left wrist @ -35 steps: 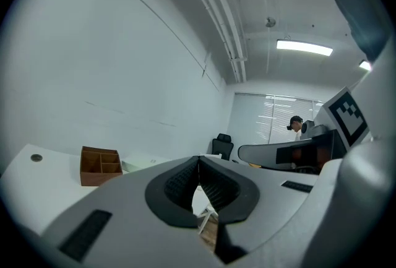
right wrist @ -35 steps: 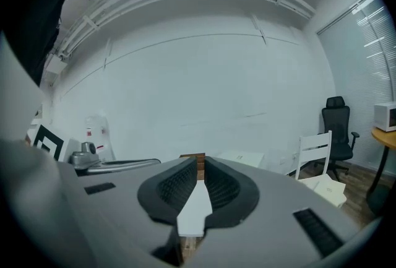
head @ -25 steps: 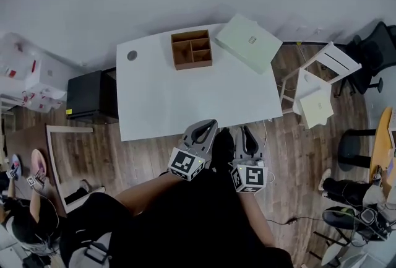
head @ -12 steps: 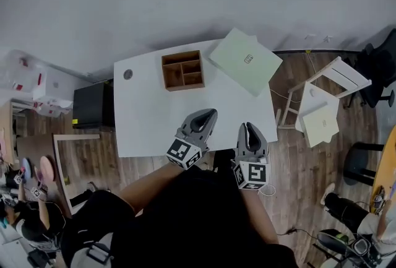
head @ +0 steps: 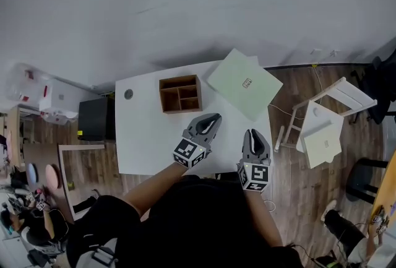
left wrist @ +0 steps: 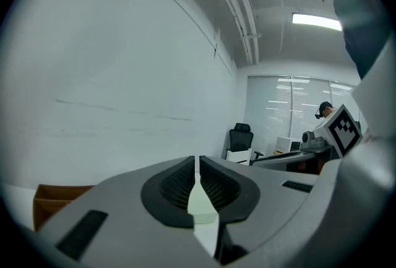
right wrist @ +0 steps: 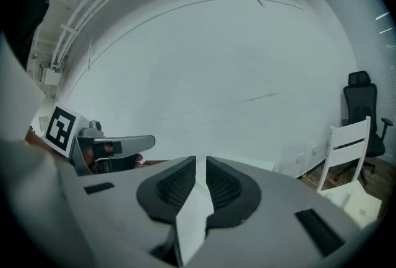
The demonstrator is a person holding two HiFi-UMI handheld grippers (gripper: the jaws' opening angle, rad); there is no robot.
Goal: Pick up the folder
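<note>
White table (head: pixel 145 137): fills more of the head view than a second ago, and sits lower in it. The person has closed in on its near edge.

Pale green folder (head: pixel 243 83): lies flat on the far right corner, turned askew, one corner past the table's right edge. Untouched, same spot on the table as before.

Wooden compartment box (head: pixel 162 95): just left of the folder, unmoved.

Left gripper (head: pixel 213 118): was over the floor short of the table, now over its near part. Jaws pressed together, nothing between them.

Right gripper (head: pixel 255 135): likewise carried forward to the near right edge. Jaws together, empty.

Reading: approach under way, grasp not begun. The folder is still well ahead of both tips, and the jaws must part before either can take an edge.
</note>
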